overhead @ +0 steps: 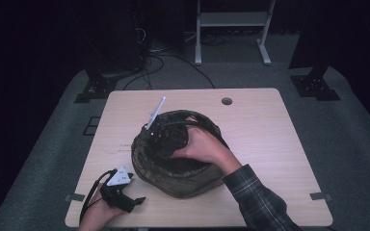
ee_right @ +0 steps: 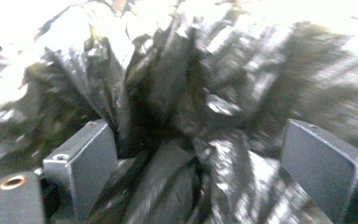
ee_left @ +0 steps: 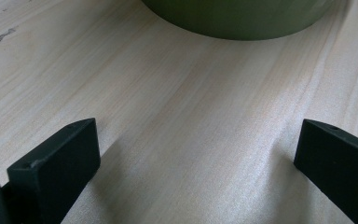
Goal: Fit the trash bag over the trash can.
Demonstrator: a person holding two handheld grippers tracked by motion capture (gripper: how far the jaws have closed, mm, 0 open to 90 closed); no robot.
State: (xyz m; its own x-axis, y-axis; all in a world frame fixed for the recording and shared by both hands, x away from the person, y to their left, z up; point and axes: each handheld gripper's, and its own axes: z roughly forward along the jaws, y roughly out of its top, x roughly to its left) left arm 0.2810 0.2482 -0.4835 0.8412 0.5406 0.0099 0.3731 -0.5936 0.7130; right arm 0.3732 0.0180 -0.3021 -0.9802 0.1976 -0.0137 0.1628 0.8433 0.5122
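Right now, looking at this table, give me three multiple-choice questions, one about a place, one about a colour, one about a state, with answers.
1. Where does the left hand-held gripper rest?
A. On the table's near left part
B. Inside the bin
C. On the floor

2. What colour is the liner bag in the bin?
A. White
B. Black
C. Blue

3. How do the right hand-held gripper's jaws stand?
A. Open, amid the bag
C. Shut tight on a pen
B. Clamped on the table edge

Answers: 1 A, the high view shows it there beside the bin. 2 B, the crinkled plastic looks black. 3 A, a wide gap shows between the jaws.
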